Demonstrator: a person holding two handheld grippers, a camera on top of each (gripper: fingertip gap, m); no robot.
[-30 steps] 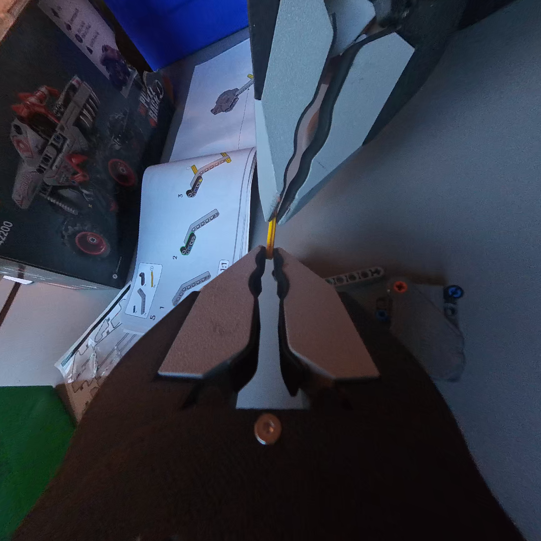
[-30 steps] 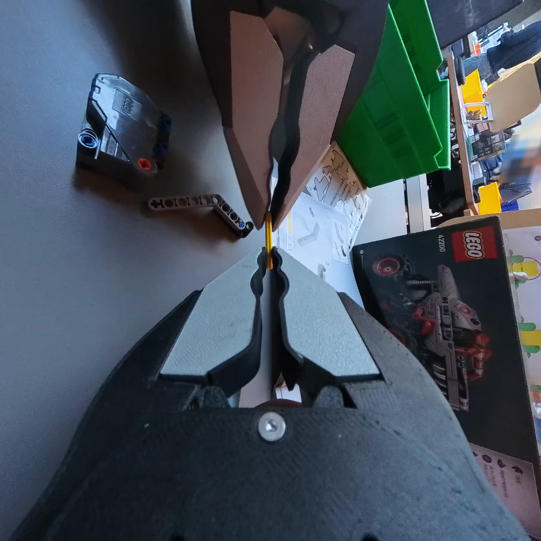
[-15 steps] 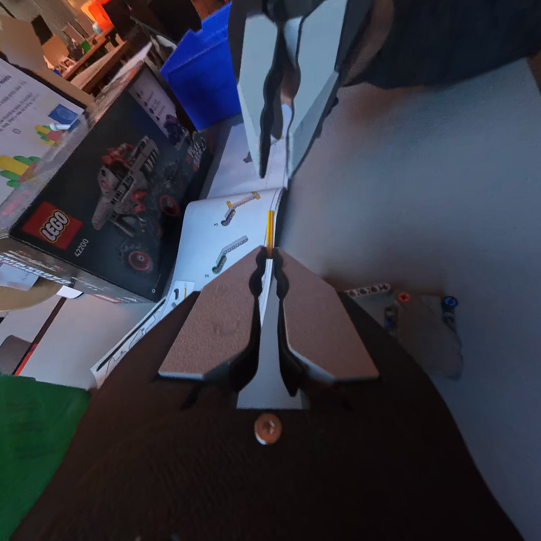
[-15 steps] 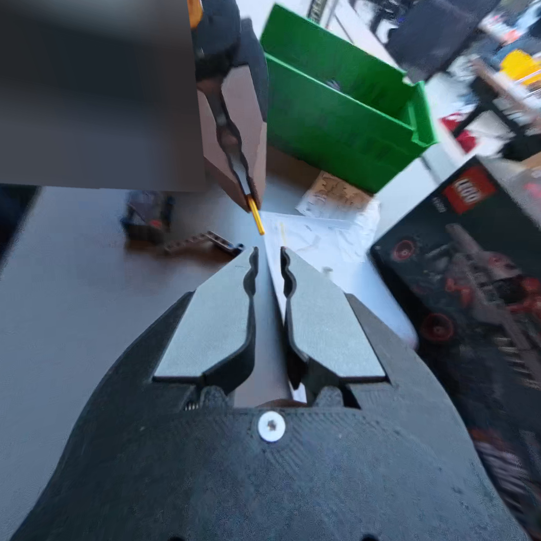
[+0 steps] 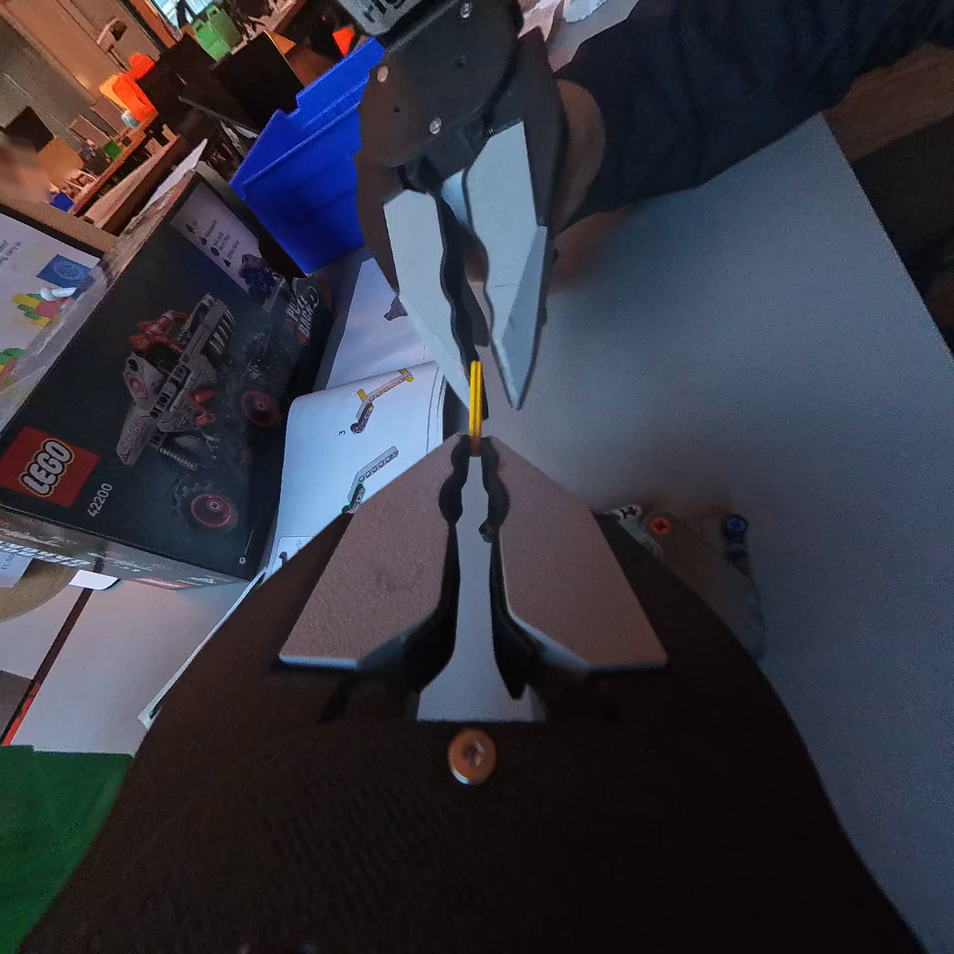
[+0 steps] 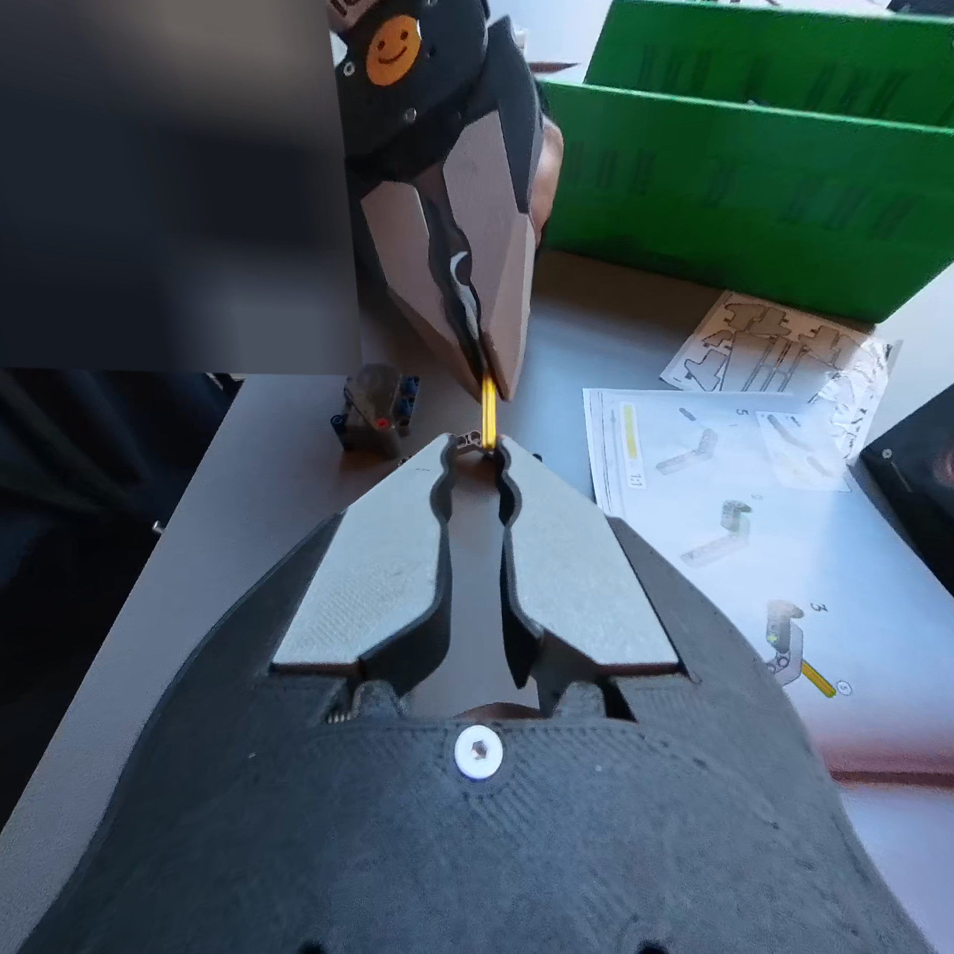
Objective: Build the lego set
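My left gripper (image 5: 475, 444), with brown pads, is shut on a thin yellow axle (image 5: 475, 397) that sticks out forward from its tips. It also shows in the right wrist view (image 6: 490, 392), pointing down with the axle (image 6: 488, 413). My right gripper (image 6: 474, 443), with grey pads, is open, and the axle's free end reaches between its tips close to the right finger. It also shows in the left wrist view (image 5: 490, 382). A grey motor block (image 6: 374, 418) and a grey bent beam (image 6: 467, 440) lie on the table behind.
The open instruction booklet (image 6: 722, 490) lies to the right, with a plastic bag (image 6: 774, 351) beyond it. A green bin (image 6: 748, 180) stands at the back. The set's black box (image 5: 155, 387) and a blue bin (image 5: 304, 180) are beside the booklet. My two grippers' fingertips are within a few centimetres of each other. It is some 7 centimetres from my right tips to the grey motor block (image 6: 374, 418). It is also in sight in the left wrist view (image 5: 672, 526).
A second ago both grippers were shut on the axle. The right one let go and drew back, and its open tips are now at the axle's free end again. The left kept hold.
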